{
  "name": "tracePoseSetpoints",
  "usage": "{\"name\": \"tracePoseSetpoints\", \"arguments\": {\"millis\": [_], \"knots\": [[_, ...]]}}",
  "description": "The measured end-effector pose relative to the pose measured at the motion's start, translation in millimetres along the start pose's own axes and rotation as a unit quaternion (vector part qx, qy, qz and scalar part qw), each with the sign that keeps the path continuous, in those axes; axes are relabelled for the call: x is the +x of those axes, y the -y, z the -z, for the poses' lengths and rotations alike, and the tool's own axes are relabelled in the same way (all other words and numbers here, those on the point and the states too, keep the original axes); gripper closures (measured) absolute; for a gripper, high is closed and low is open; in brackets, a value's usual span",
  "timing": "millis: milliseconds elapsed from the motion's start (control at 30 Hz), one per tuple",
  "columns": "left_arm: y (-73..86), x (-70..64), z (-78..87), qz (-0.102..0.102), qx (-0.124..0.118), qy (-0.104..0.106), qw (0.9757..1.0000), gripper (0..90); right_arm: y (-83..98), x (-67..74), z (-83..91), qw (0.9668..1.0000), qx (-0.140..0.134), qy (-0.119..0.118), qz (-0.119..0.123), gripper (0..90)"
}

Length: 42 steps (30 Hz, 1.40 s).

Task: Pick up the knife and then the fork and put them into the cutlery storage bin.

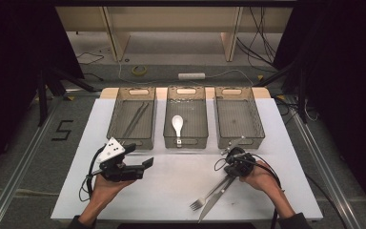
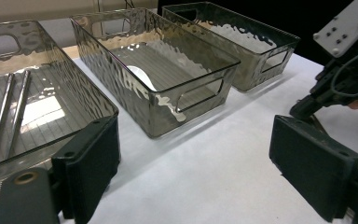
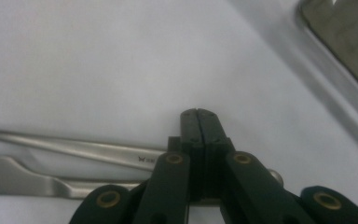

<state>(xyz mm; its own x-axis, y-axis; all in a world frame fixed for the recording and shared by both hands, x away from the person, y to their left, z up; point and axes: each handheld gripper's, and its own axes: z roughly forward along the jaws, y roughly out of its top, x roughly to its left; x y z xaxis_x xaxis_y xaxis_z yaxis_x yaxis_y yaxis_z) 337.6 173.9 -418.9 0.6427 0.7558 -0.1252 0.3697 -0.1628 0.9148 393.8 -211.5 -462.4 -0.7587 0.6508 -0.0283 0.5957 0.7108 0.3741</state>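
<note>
High view: we saw three clear bins in a row at twelve o'clock on the white table (image 1: 286, 143), sorted by kind: chopsticks (image 1: 134, 119) in the left bin (image 1: 131, 118), a white spoon (image 1: 177, 125) in the middle bin (image 1: 186, 118), the right bin (image 1: 238, 118) bare. The fork (image 1: 208, 194) and knife (image 1: 217, 199) lay at five o'clock, touching the right gripper (image 1: 232, 153), presumably next to be sorted.

Left gripper view: the left gripper (image 2: 193, 161) stood with jaws wide and nothing between them, at seven o'clock from the bins, seemingly waiting.

Right gripper view: the jaws were pressed together on nothing we could make out, above both handles, which ran toward nine o'clock; the tool looked placed to choose one.
</note>
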Motion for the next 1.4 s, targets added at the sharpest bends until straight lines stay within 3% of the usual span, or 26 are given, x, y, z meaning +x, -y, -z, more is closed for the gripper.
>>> {"name": "tracePoseSetpoints", "arguments": {"millis": [667, 833, 967, 1400], "knots": [[-0.2, -1.7, -2.6, -0.001, 0.001, 0.001, 1.0000, 15.4, 49.6, 11.0, 24.6, 0.9993, 0.033, 0.019, -0.005, 90.0], [-0.5, -2.1, -3.3, -0.006, 0.003, 0.002, 1.0000, 15.4, 49.6, 11.9, 27.6, 0.9993, 0.030, 0.021, 0.007, 90.0], [-0.6, -2.3, -3.9, -0.005, 0.004, 0.003, 1.0000, 15.4, 49.0, 5.6, 25.9, 0.9988, 0.036, 0.034, -0.001, 90.0], [-0.6, -1.9, -3.2, -0.004, 0.001, 0.002, 1.0000, 15.4, 56.9, 4.1, 30.2, 0.9985, 0.051, 0.018, -0.011, 90.0]]}}
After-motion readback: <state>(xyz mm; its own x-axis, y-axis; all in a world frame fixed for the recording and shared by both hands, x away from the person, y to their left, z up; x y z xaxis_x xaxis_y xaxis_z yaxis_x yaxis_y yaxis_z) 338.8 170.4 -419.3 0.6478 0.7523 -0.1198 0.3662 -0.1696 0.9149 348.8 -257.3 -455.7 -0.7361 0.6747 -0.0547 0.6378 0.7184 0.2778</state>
